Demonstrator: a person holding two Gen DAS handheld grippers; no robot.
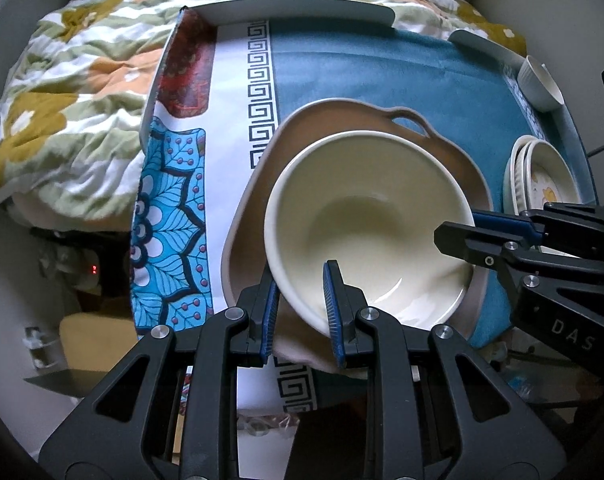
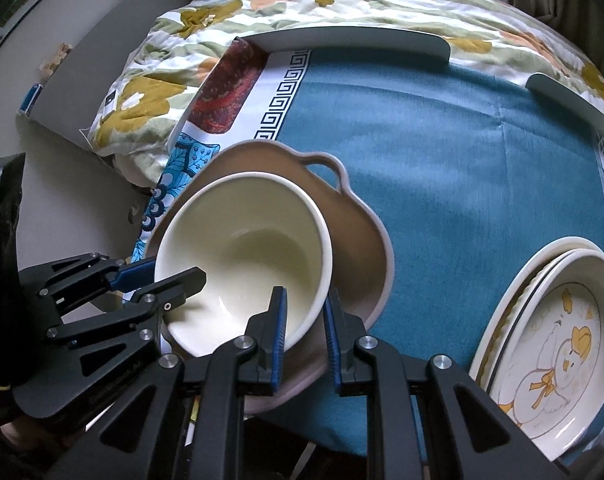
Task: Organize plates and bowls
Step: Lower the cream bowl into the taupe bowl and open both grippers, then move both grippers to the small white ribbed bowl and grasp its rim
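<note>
Left wrist view
Cream bowl [image 1: 366, 216]: sits tilted inside the tan handled dish [image 1: 382, 120], on the blue cloth [image 1: 362, 68] covering the bench.
Left gripper [image 1: 302, 300]: blue-padded fingers [image 1: 333, 292] straddle the bowl's near rim, one outside the wall, one inside; they look closed onto the rim, though contact on the outer side is hard to confirm.
Right gripper [image 1: 462, 228]: enters from the right, fingers set over the bowl's right rim, one inside and one outside.
Stacked plates [image 1: 542, 180]: at the right edge of the cloth, well apart from the dish.
Small white cup [image 1: 540, 80]: near the far right corner, tilted.
Floral quilt [image 1: 82, 80]: bunched behind and left of the bench.

Right wrist view
Cream bowl [image 2: 242, 248]: leaning toward the camera within the tan handled dish [image 2: 354, 216].
Right gripper [image 2: 306, 320]: one finger inside the bowl, one outside, the rim between them; a narrow gap shows at the outer pad, so a firm clamp cannot be told.
Left gripper [image 2: 158, 276]: reaches in from the left, its fingers astride the bowl's left rim.
Stacked plates [image 2: 550, 328]: lower right; the top plate carries a duck drawing.
Blue cloth [image 2: 442, 152]: bare between dish and plates.
</note>
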